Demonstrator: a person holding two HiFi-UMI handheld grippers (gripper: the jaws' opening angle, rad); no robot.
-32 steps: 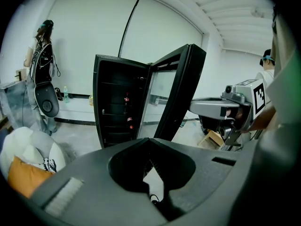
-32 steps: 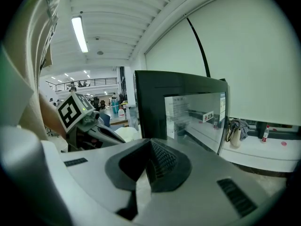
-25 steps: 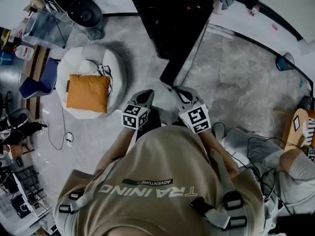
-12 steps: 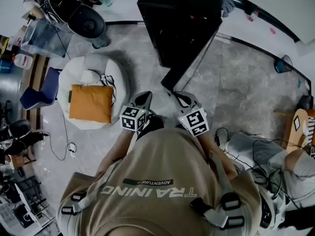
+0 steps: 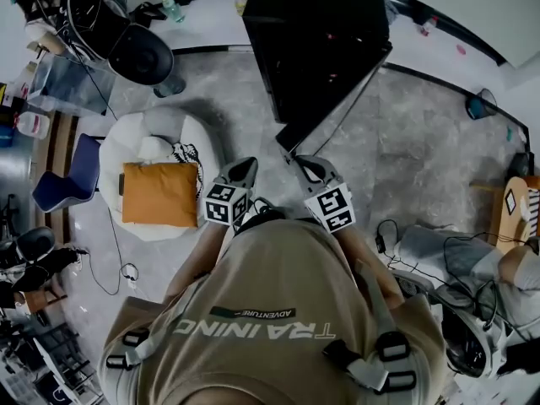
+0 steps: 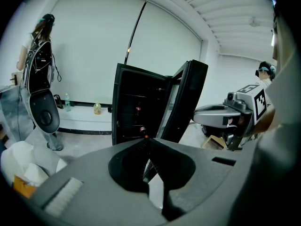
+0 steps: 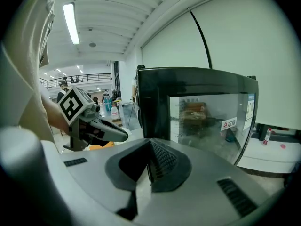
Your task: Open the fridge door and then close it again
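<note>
1. The floor [image 5: 405,133] is grey and marbled, with loose cables [image 5: 110,260] lying on it off to the left of the left gripper's fingers. A white ledge [image 5: 211,11] runs along the far wall.
2. A white beanbag [image 5: 169,125] sits on the floor to the left of the left fingers, and an orange cushion [image 5: 159,194] lies on it.
3. Two bottles [image 6: 67,102] [image 6: 97,108] stand on the ledge, far ahead and left of the fingers. A person [image 6: 40,65] stands near them.
4. The black fridge [image 5: 316,40] stands on the floor straight ahead of both pairs of fingers.
5. Its glass door [image 7: 207,121] is swung open. The door's free edge is near the right fingers, just ahead of them and apart from them.
6. Inside the fridge the shelves are dark. A small red item [image 6: 139,108] shows there, too small to identify.
7. The left gripper [image 6: 146,142] has its fingers closed together on nothing, pointing at the open fridge.
8. The right gripper [image 7: 150,142] also has its fingers pressed together and empty. It is held beside the left gripper, facing the door's glass.
</note>
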